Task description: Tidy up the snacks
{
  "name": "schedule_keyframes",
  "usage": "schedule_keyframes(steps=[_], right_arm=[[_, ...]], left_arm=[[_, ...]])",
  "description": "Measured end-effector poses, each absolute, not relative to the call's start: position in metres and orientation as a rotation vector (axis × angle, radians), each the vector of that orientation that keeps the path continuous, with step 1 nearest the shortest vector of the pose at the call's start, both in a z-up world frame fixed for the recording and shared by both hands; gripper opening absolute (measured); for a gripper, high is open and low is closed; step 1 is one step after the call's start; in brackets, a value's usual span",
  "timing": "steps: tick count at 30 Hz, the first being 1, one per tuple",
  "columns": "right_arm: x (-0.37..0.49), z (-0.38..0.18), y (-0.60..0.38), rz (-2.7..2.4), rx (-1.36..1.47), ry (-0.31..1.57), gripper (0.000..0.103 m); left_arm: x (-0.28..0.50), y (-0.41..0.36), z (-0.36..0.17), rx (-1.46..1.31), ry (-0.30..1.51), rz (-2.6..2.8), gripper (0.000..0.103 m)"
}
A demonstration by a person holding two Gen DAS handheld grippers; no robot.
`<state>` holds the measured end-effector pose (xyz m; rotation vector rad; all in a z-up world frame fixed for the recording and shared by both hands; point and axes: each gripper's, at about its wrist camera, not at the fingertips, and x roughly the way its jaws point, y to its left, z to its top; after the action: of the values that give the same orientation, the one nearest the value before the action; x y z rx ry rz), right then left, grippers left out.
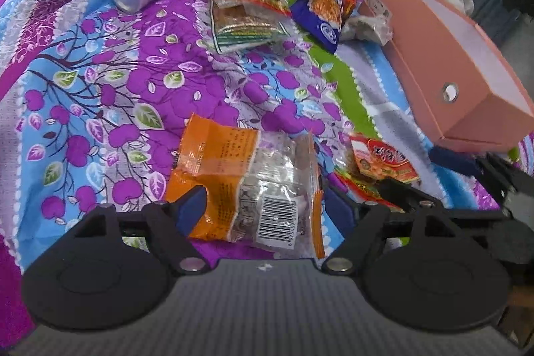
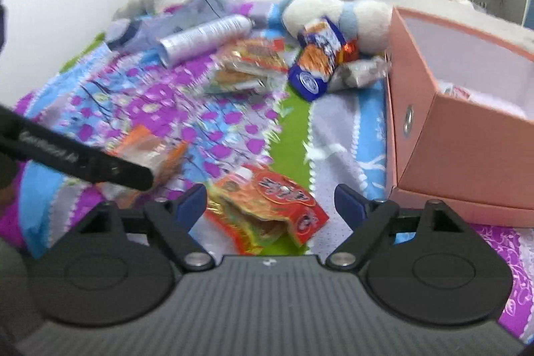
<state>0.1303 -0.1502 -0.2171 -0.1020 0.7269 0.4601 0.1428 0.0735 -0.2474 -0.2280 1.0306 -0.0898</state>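
Both grippers wide open over snack packets on the bedspread.
Left gripper [image 1: 263,202] straddles the orange packet [image 1: 247,186], pads off it; right gripper [image 2: 270,201] straddles the red packet [image 2: 267,206], unheld. Pink box [image 2: 467,135] right; its contents mostly hidden.

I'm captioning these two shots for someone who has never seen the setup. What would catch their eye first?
Probably the loud purple, blue and green floral bedspread under everything. Next, the open pink box at the right edge, and the shiny snack packs: an orange and clear packet between the open left tongs, and a red and gold packet between the open right tongs.
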Motion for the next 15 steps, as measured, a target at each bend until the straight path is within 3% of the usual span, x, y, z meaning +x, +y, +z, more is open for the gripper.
schedule_keyframes(steps=[5,10,15], right_arm=[[0.152,-0.241,-0.148,0.457,-0.102,0.779,0.085],[0.154,-0.253,-0.144,0.516,-0.074,0.805,0.087],[0.15,-0.251,-0.141,0.534,-0.106,0.806,0.069]], left_arm=[[0.149,0.066,-0.256,-0.162,1.048,-0.065,0.08],[0.152,0.068,-0.259,-0.121,1.052,-0.033,0.064],[0.149,0.073,-0.256,-0.14,1.043,-0.023,0.059]])
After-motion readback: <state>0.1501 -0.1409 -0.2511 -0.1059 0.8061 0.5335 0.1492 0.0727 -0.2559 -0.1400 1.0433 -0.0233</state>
